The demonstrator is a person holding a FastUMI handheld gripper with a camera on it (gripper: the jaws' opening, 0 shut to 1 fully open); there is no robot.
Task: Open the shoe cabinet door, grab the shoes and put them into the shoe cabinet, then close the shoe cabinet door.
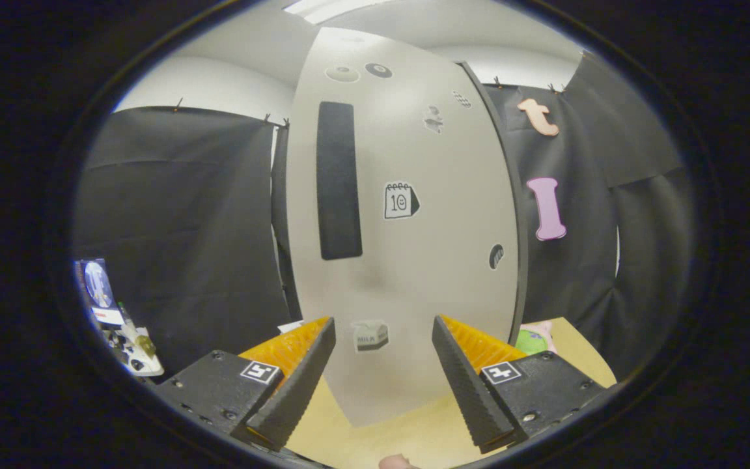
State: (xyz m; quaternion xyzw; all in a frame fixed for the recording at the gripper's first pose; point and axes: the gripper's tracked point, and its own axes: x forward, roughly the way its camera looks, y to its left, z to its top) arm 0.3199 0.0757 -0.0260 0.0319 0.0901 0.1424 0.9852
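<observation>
Gripper view looks straight at the pale grey, sticker-dotted shoe cabinet door [407,273], which stands upright on the light wooden desk [401,436] just ahead of the tool [383,345]. The tool's two fingers are spread wide with nothing between them; through the gap the door's lower panel shows. A tall dark vertical slot [339,179], likely the handle recess, sits on the door's left half, above and beyond the fingers. The door looks flush with its frame, so it reads as shut, which fits both a cabinet awaiting shoes and one closed after loading. Something pink and green [534,337] peeks out past the door's right edge; whether it is a shoe is too hidden to tell. If opening is meant, the handling point is to hook one finger squarely into the slot and swing along the hinge arc, not pull straight back, lest the light cabinet slide on the desk.
</observation>
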